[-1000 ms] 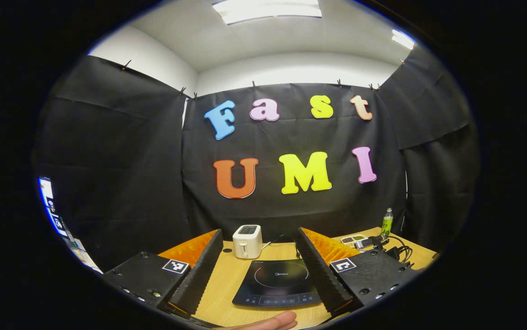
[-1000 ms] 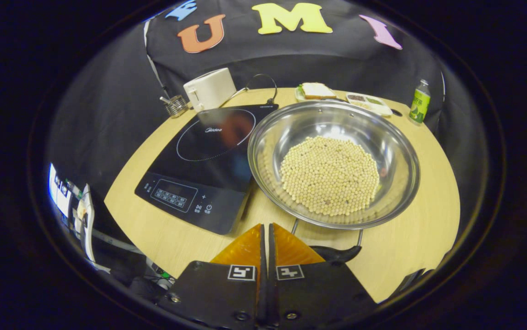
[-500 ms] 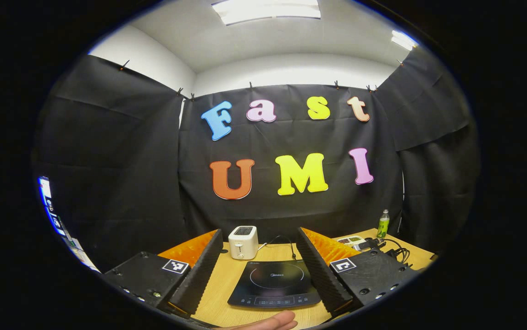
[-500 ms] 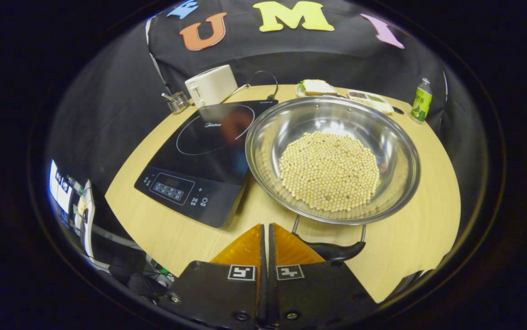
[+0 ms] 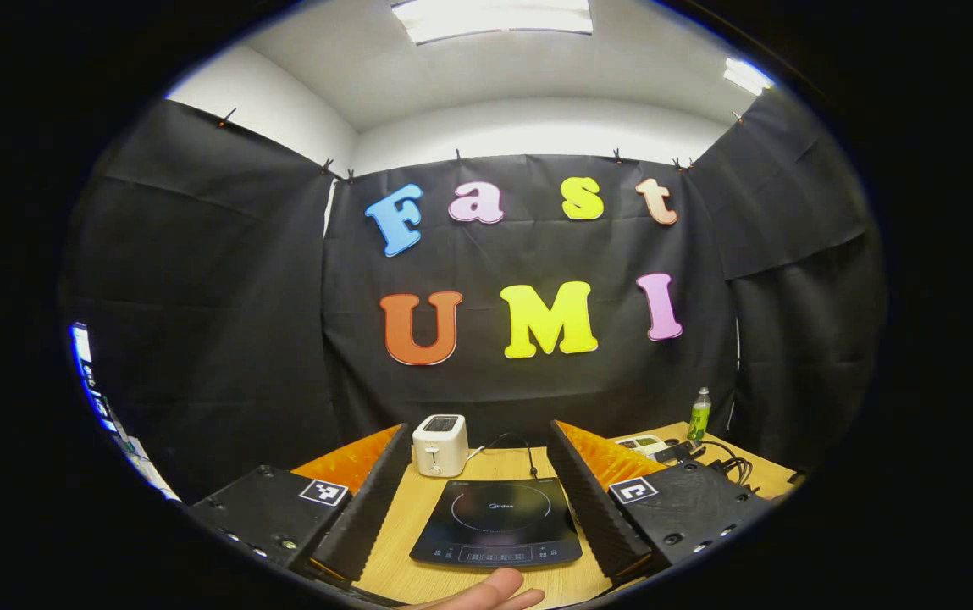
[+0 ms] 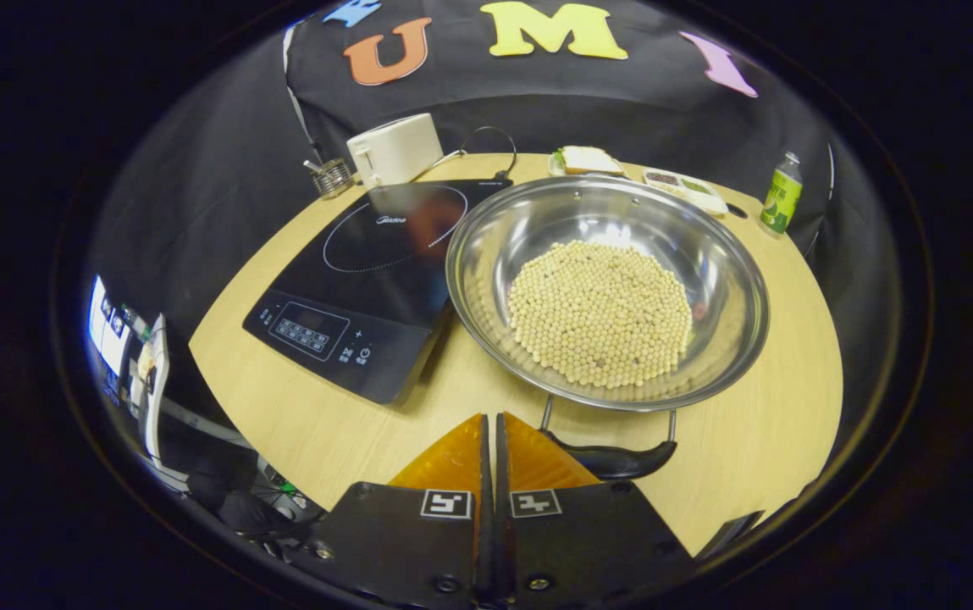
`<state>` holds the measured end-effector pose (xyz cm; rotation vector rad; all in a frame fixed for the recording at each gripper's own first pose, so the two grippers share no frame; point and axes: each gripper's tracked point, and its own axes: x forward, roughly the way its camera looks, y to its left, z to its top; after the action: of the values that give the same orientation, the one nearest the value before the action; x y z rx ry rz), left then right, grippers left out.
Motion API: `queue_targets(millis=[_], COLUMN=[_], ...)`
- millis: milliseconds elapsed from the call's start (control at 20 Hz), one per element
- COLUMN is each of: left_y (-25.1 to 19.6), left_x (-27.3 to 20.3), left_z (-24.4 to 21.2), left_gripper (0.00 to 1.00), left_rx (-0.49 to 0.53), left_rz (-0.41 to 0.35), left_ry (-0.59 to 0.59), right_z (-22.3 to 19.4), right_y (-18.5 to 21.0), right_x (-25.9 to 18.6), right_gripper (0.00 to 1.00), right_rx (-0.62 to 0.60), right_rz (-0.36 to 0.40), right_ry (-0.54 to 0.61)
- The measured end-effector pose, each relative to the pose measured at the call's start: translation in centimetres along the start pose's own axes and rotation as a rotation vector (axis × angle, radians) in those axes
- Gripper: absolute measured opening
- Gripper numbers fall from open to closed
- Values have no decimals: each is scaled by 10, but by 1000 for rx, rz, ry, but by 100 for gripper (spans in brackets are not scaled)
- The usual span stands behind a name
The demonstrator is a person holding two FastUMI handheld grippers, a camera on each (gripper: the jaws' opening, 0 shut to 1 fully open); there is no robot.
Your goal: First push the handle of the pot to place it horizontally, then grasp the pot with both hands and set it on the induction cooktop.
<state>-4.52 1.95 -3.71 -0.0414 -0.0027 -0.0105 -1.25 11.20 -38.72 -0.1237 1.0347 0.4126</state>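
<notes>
While your right gripper [image 6: 490, 440] hung with its fingers pressed together on nothing, the pot's near handle [image 6: 609, 457] lay just beside its tip, a little to the right, its long axis crosswise to the fingers. The pot [image 6: 605, 292] sat beyond on the table [image 6: 774, 424], touching the cooktop's [image 6: 367, 288] right edge. Your left gripper [image 5: 482, 500] stood wide open and empty, facing the cooktop.

Both handheld grippers [image 5: 479, 487] [image 6: 489, 440] wore black housings with visible screws and square black-and-white fiducial markers [image 5: 323, 492] near ridged fingers.
</notes>
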Motion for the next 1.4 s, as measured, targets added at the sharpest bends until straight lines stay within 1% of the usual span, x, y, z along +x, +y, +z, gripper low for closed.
queue_targets(millis=[100,150,250,400,650,700,850,950,1050,1100,1150,1200,1250,1300,1350,1400], left_y=[-8,-10,-10,-11,-26,-26,-22,-24,-19,-18,-18,-22,-27,-29,-28,-29], left_x=[-2,-2,-2,-2,-7,-6,-6,-8,-9,-9,-10,-10,-11,-12,-13,-13], left_z=[-2,-2,-1,4,7,7,12,17,26,32,36,36,37,39,40,41], left_gripper=[96,96,96,96,96,96,96,96,96,96,96,96,96,96,96,96], left_rx=[-24,-33,-42,-17,-16,-17,-15,-10,0,2,-4,-14,-22,-25,-24,-20], left_rz=[-24,-33,-39,-31,-71,-70,-53,-53,-35,-22,-15,-19,-27,-29,-25,-20], left_ry=[10,12,12,-6,-6,-4,-8,-23,-52,-67,-75,-77,-79,-83,-88,-94], right_z=[-1,-2,-3,-4,-5,-6,-6,-7,-8,-8,-7,-7,-7,-8,-7,-8], right_y=[-4,-7,-10,-15,-28,-30,-42,-50,-57,-60,-63,-66,-70,-72,-76,-80], right_x=[-1,-3,-4,-6,-9,-9,-10,-13,-14,-13,-15,-15,-16,-17,-18,-18], right_gripper=[0,4,4,4,4,1,1,1,1,4,4,1,4,1,4,1], right_rx=[-7,-10,-10,3,6,8,15,22,27,33,36,39,38,35,36,42], right_rz=[-9,-11,-9,-2,-7,-7,-21,-28,-30,-28,-25,-24,-25,-23,-20,-17], right_ry=[-2,-3,-1,2,-4,-5,-10,-22,-25,-26,-26,-27,-30,-32,-33,-35])
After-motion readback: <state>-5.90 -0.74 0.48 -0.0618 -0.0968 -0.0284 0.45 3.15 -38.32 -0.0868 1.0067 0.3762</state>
